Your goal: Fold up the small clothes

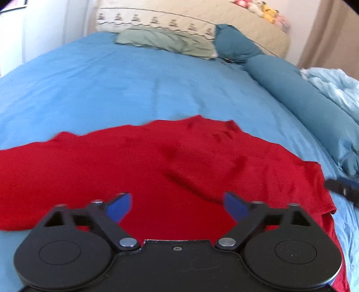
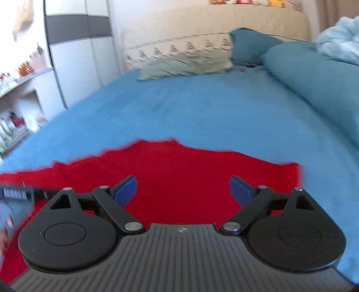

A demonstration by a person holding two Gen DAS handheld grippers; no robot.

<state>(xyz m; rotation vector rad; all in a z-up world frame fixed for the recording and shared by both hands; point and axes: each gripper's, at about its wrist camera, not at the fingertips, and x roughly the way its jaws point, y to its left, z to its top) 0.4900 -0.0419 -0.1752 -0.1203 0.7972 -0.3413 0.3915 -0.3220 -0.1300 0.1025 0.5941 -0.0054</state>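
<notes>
Your red garment (image 1: pixel 157 161) lies spread on the blue bed sheet (image 1: pixel 101 89), near you and just ahead of both tools; in the right wrist view it (image 2: pixel 179 177) fills the near middle, its far edge ragged with blur. Your left gripper (image 1: pixel 178 205) hangs over it with the blue fingers (image 1: pixel 120 209) spread wide and nothing between them. Your right gripper (image 2: pixel 182 191) is released the same way, fingers (image 2: pixel 126 191) apart over the red cloth. Whether either tool touches the cloth you cannot tell.

Farther off on the bed lie a pale green pillow (image 1: pixel 163 41) and a teal pillow (image 1: pixel 235 42), then a long teal bolster (image 1: pixel 298 94) along the right side, with a crumpled light blue blanket (image 1: pixel 336 89) beyond it. A beige headboard cover (image 1: pixel 202 15) with a row of small tree patterns stands at the far end, soft toys (image 1: pixel 262 10) on top of it. To the left in the right wrist view stand a white and grey wardrobe (image 2: pixel 76 45) and shelves (image 2: pixel 20 89) of small items, too blurred to name.

The garment's near edge is hidden under the tool bodies. A dark part (image 1: pixel 343 188) cuts in at the right edge of the left wrist view, and a blurred black part with a barcode-like label (image 2: pixel 15 193) at the left edge of the other; no writing is readable.
</notes>
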